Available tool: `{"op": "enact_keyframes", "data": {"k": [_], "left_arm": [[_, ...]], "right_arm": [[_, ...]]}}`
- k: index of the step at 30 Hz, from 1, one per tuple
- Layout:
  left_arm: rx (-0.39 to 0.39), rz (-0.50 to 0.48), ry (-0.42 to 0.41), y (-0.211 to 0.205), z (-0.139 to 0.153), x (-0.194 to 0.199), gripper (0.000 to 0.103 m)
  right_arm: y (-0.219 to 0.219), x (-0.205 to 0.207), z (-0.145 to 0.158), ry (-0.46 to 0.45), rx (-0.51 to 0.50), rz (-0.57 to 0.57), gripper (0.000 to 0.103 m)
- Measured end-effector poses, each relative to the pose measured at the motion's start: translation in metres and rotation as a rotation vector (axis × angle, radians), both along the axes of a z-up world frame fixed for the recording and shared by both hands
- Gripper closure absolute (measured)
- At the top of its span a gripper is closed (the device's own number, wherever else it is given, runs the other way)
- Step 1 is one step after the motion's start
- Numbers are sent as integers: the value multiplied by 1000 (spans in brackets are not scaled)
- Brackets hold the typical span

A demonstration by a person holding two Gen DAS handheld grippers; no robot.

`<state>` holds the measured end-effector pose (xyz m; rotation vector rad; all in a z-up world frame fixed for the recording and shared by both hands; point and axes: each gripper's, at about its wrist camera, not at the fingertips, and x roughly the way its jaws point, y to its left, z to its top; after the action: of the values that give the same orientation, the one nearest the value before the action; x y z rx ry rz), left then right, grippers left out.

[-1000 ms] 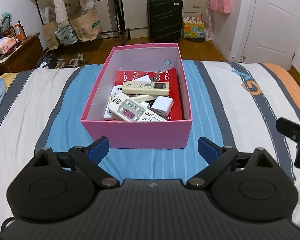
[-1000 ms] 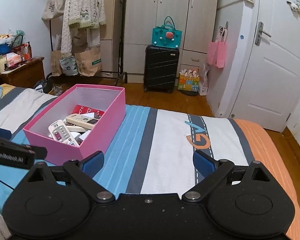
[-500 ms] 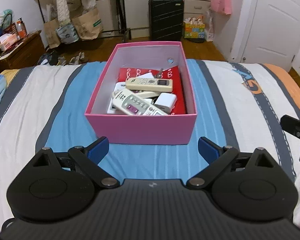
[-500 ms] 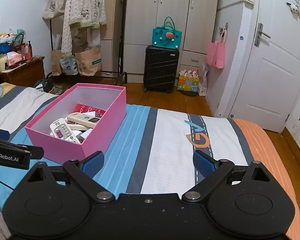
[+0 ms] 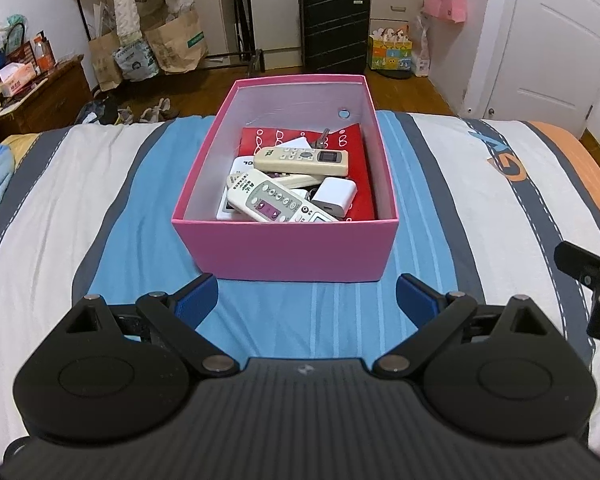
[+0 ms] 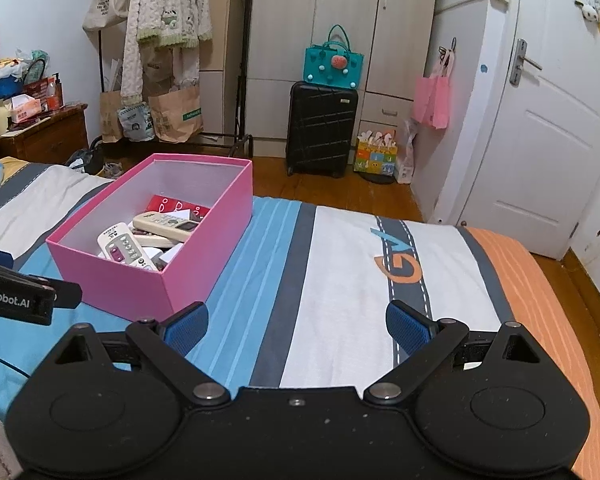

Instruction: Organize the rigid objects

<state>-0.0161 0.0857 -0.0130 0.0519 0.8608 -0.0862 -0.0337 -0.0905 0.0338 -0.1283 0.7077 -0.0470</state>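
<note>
A pink box stands on the striped bedspread. It holds two white remotes, a white charger, a key and a red packet. My left gripper is open and empty, just short of the box's near wall. My right gripper is open and empty over the bedspread, right of the box. The remotes also show in the right wrist view.
A black suitcase with a teal bag on top, wardrobes and a white door stand beyond the bed's foot. A clothes rack with paper bags and a wooden side table are at the left. The right gripper's tip shows in the left wrist view.
My left gripper has drawn back from the box and lifted a little. The right gripper has hardly moved. Both stay open.
</note>
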Motion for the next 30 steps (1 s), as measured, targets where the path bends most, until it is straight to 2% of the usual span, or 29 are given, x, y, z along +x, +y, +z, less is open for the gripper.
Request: {"op": "enact_keyframes", "data": {"k": [5,15,20,30], "left_arm": [[45,-6,-17,-6,-1,0,3],[33,-8,1,-6,-6,3,3],[60,-25,-7,-11,-8,1,3],[65,-38,-8,-13,-8,-2,3]], "right_arm": [[0,-1,-1,-13,-19,-29,6],[0,-1,-2,-10,-16,-37,6],[-1,0,-4,-3,-18,-47,6],[0,0,-5,-1,-15,-71,6]]}}
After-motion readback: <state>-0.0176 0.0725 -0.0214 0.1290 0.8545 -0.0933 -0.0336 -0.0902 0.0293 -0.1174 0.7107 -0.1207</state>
